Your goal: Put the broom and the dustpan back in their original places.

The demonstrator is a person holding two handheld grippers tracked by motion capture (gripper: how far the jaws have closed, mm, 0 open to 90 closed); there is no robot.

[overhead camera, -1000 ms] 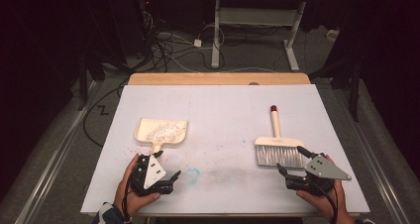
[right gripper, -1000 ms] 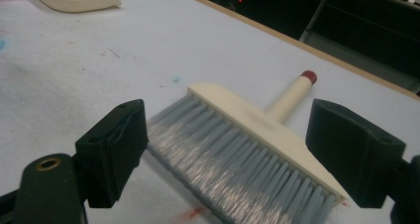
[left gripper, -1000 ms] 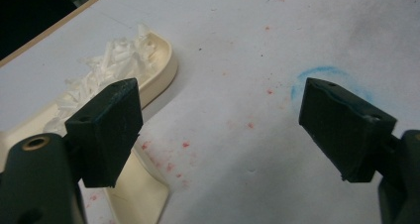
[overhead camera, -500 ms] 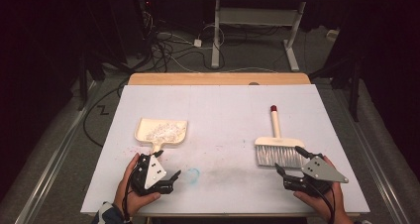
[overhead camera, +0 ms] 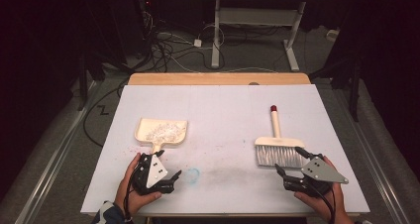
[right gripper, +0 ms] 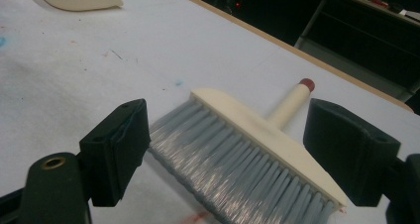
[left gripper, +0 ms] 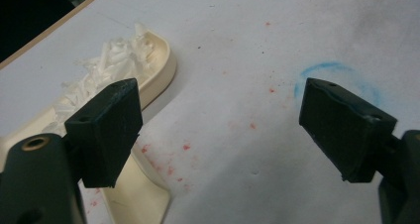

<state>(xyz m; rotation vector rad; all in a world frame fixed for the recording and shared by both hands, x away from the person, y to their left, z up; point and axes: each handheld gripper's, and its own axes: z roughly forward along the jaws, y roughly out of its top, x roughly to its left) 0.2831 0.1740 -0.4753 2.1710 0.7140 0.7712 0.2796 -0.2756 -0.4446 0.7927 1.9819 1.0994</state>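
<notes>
Both grippers' jaws gape empty: the left gripper [overhead camera: 157,173] beside the dustpan [overhead camera: 162,133] full of white shreds [left gripper: 106,68], the right gripper [overhead camera: 297,177] probably just short of the brush [right gripper: 252,154]; knocking the dustpan's handle could spill shreds onto the counter [overhead camera: 223,105]

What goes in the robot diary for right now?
left gripper: open, by dustpan handle | right gripper: open, near brush bristles | paper shreds: in dustpan

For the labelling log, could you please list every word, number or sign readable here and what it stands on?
No readable text anywhere.
Dustpan: plain cream, no label.
Brush: no brand or number shows.
Table: a blue ring-shaped smudge and red specks, marks rather than writing.
Left gripper and right gripper: no lettering shows.
</notes>
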